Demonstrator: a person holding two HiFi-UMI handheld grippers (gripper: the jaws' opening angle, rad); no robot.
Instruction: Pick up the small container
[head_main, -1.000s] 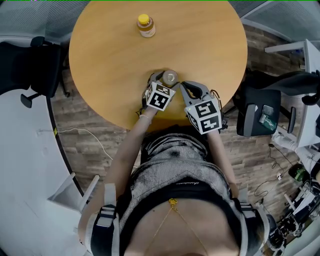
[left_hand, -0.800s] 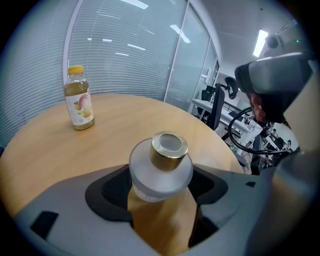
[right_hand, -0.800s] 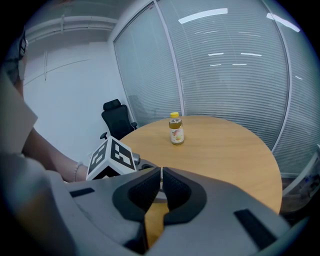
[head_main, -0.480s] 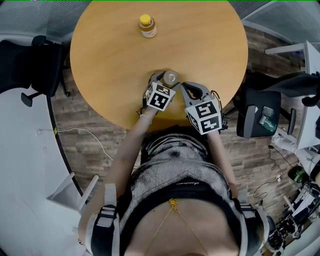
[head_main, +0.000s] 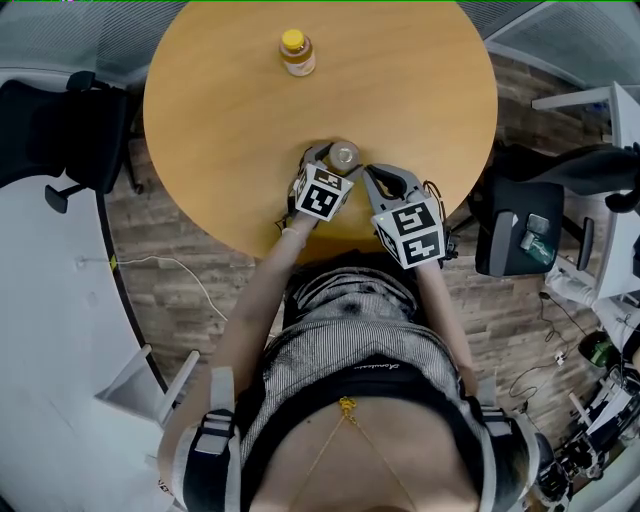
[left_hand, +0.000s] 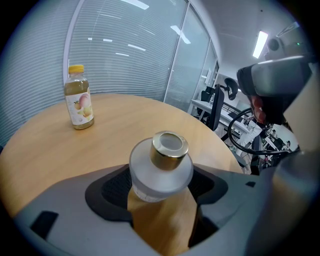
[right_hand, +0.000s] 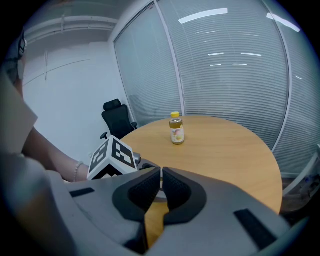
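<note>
The small container is a frosted jar with a gold cap, standing near the front edge of the round wooden table. My left gripper has its jaws on both sides of the jar's body, and the dark pads press against it. My right gripper sits just to the right of the jar, shut, with its pads together and nothing between them. In the right gripper view, the left gripper's marker cube shows at the left.
A juice bottle with a yellow cap stands upright at the far side of the table. Black office chairs stand at the left and the right. A white curved desk lies at the left.
</note>
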